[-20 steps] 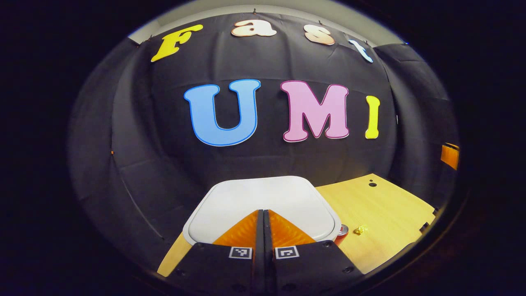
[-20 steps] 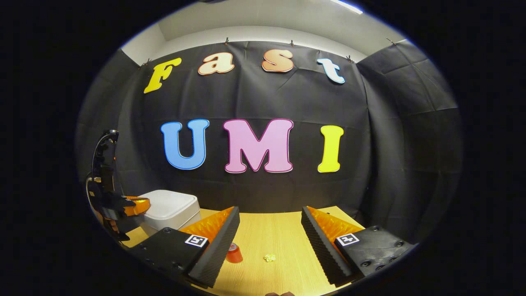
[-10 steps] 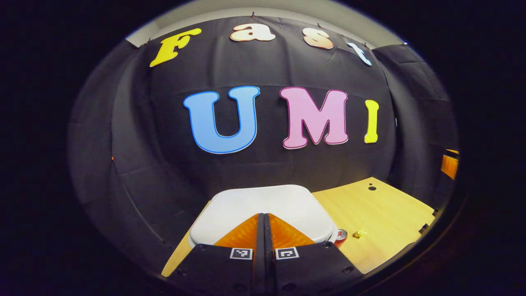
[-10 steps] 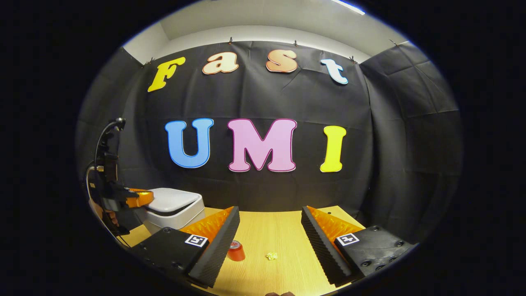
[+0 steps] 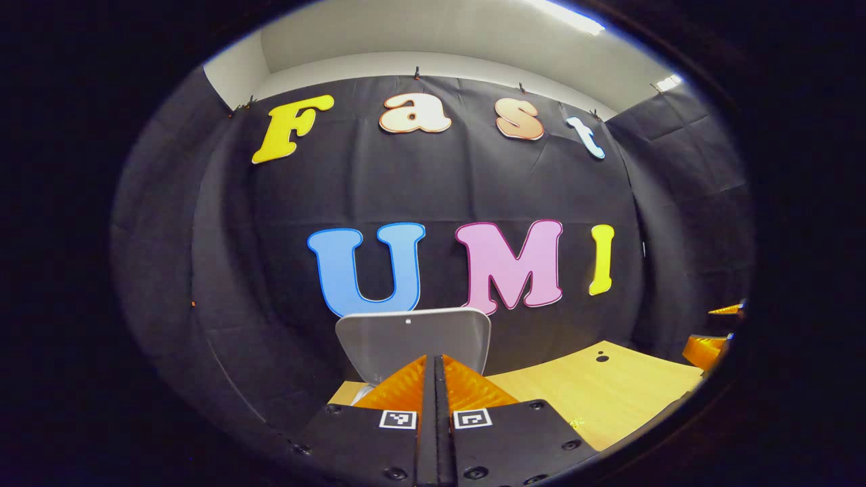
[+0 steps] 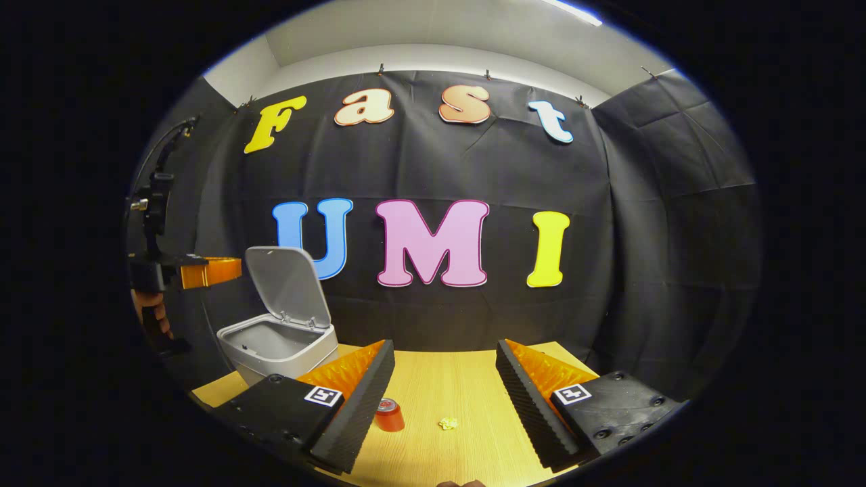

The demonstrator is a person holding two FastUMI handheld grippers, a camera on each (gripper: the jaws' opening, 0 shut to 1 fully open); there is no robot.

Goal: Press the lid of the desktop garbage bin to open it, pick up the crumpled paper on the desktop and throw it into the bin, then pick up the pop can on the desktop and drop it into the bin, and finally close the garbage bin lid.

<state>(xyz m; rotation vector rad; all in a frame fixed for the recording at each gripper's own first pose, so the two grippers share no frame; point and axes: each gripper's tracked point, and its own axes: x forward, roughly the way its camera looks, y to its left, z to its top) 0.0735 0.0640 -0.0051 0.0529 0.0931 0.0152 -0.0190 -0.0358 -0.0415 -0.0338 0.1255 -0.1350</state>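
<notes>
- We see the left gripper (image 5: 434,368) pressed shut, holding nothing — above the garbage bin (image 6: 279,343), whose lid (image 6: 287,285) stands upright.
- We see the right gripper (image 6: 446,368) spread wide, empty — pop can (image 6: 390,415) and crumpled paper (image 6: 446,423) lie on the desktop (image 6: 467,392) between its fingers.

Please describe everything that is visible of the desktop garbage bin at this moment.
The garbage bin is a small, pale grey box with rounded corners, plastic by its look. It stands on the wooden table near the black wall, at the left in the right gripper view. Its lid stands up, hinged at the back edge and leaning slightly backward, so the bin is open. The visible part of the inside looks empty. The left gripper hovers beside the lid; nothing visibly touches the bin except the table.
</notes>
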